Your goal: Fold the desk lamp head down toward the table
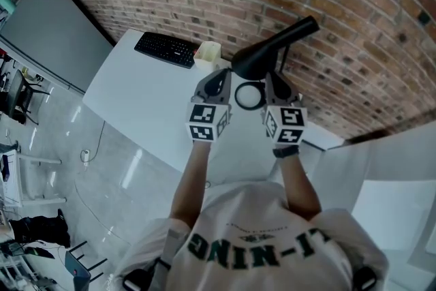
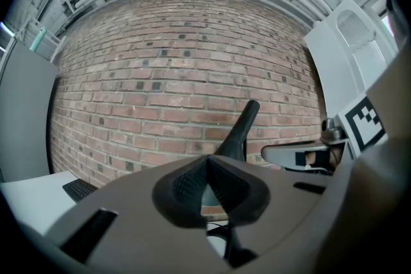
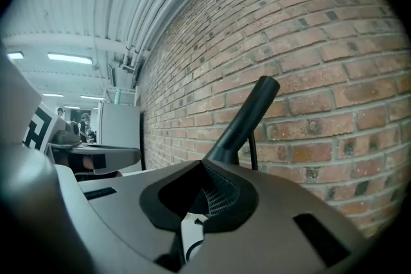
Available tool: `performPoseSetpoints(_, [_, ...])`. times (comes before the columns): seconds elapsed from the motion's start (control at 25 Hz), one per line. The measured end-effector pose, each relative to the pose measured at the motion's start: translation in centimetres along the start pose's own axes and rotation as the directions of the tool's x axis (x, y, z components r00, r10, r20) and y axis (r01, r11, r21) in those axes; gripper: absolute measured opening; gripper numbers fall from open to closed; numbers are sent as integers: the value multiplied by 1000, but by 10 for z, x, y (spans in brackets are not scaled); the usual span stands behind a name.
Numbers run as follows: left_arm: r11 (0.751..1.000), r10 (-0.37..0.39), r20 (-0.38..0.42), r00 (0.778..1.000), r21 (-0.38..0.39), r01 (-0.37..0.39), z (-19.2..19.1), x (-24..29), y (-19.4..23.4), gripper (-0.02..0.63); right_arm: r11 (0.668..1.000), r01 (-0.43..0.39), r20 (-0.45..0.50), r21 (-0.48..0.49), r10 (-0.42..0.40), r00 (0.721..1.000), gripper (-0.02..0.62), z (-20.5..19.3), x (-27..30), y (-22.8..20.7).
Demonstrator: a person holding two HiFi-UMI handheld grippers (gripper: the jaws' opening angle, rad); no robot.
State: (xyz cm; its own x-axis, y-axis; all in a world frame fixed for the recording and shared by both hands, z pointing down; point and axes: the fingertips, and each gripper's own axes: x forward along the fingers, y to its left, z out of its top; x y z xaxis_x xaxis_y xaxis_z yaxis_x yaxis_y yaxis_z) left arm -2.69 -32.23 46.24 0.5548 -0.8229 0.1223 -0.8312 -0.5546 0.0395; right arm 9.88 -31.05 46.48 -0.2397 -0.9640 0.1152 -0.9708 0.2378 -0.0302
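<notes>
Flanking the desk lamp head, tilted upward near the surface's back edge, left gripper and right gripper both show jaws pressed together. Closed tips likely suit pushing it down, not pinching.

Count: 1 desk lamp, 1 keyboard, 1 small cream box, 1 white surface. 2 handheld units: left gripper and right gripper, each with 1 marker cube and 2 jaws. 1 person, 2 forearms in view, 1 brick wall.
</notes>
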Motion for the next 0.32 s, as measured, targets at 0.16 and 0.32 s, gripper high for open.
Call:
performPoseSetpoints(0.16, [1000,-16,-18,1000,0,16,-11,1,-1,2,1000,4,-3,6,-4,1000,5,-2,1,-3])
performPoseSetpoints(0.32, [1000,-10,-38,999,-3,10,-25,-2,2,2,1000,8,-4,4,-8,1000,5,-6,1,-7])
